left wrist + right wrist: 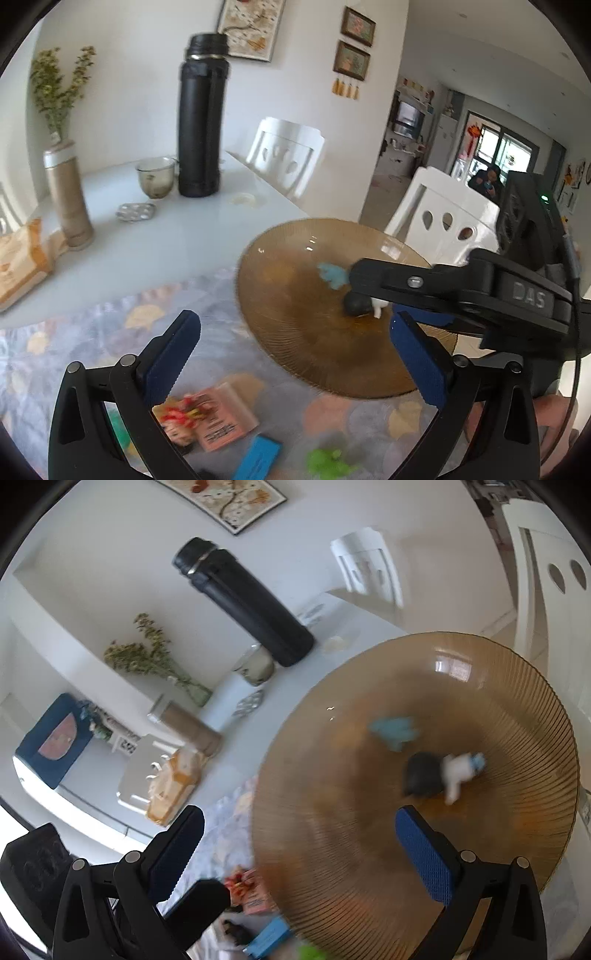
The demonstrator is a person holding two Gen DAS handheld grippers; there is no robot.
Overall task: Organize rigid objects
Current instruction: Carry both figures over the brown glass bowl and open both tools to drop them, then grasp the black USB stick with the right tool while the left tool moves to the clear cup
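A ribbed amber plate (295, 332) (351, 830) lies on the floral cloth at the table's right. On it are a light-blue figure (332, 275) (395, 731) and a black-and-white figure (360, 304) (439, 775). My left gripper (295, 354) is open and empty above the cloth, left of the plate's near rim. My right gripper (299, 849) is open and empty over the plate; its black arm (461, 291) reaches in from the right just above the black-and-white figure. On the cloth below lie a pink card pack (218, 421), a blue box (258, 456) and a green toy (328, 461).
A tall black thermos (201, 118), a glass bowl (155, 177), a tan flask with dried flowers (70, 199), a foil dish (135, 212) and an orange-printed bag (22, 262) stand on the white table (166, 247). Two white chairs (286, 155) sit behind it.
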